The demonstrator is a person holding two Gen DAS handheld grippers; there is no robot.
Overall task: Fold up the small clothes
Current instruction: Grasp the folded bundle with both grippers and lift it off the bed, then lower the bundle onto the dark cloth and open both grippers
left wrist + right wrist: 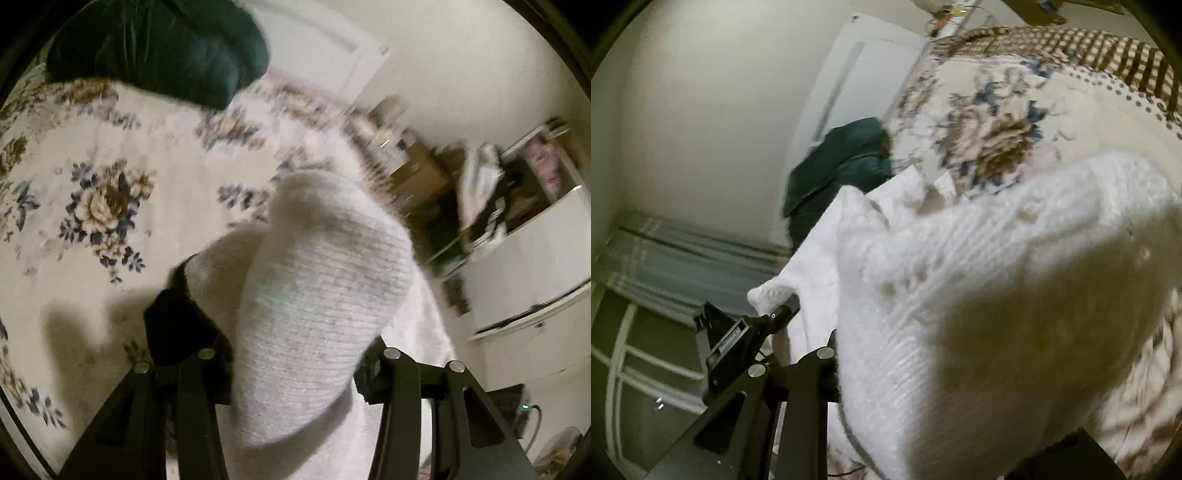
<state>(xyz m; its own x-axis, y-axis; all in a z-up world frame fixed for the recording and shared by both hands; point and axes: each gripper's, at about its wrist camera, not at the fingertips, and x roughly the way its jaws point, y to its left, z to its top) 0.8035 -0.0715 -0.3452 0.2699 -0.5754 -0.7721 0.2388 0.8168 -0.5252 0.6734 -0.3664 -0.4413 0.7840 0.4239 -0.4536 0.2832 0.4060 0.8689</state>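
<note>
A white ribbed knit garment hangs between the fingers of my left gripper, which is shut on it. The cloth drapes over the jaws, so only the black left finger shows. In the right wrist view the same white knit fills the picture and covers my right gripper, which is shut on it with its fingertips hidden. At the left of that view a black frame of another gripper touches a corner of the white cloth. Both views are blurred by motion.
Below lies a floral bedspread with a checked border. A dark green garment lies at the bed's far edge by a white door. Cluttered shelves stand at the right by the wall.
</note>
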